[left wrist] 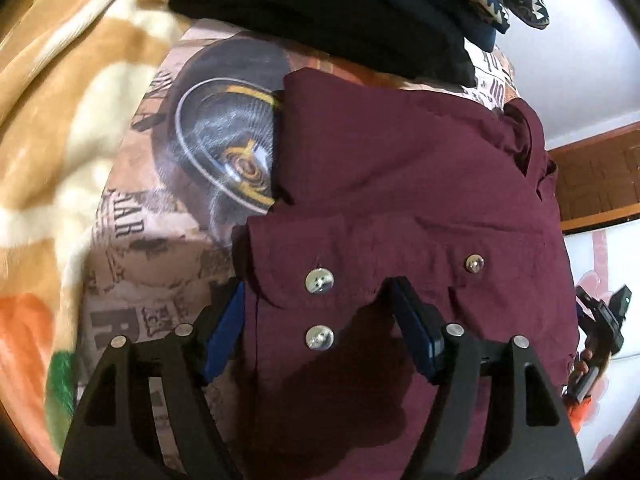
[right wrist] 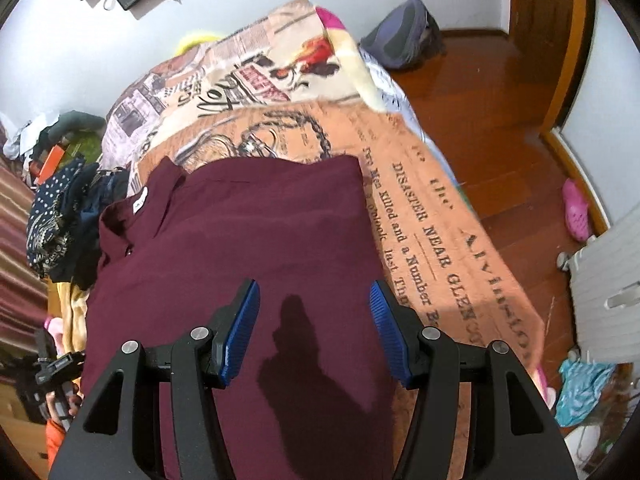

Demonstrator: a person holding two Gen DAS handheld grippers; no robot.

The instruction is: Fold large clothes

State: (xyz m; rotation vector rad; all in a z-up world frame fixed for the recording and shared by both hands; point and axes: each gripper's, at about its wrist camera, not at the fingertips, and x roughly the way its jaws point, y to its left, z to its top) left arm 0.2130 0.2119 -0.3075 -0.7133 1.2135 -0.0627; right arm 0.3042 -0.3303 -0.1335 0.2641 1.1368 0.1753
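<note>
- Both grippers, left [left wrist: 316, 312] and right [right wrist: 314, 332], hover wide open, holding nothing, above one maroon shirt [right wrist: 240, 240].
- Three silver buttons [left wrist: 319, 281] show.
- Shirt lies on newspaper-print bedspread [right wrist: 432, 216]; wooden floor [right wrist: 500, 120] beyond.

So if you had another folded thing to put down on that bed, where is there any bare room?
The widest bare patch is the newsprint bedspread, between the maroon shirt and the bed's floor-side edge. A smaller one lies beyond the shirt's collar. The other side is crowded: dark folded clothes and a plush blanket hem it in.
</note>
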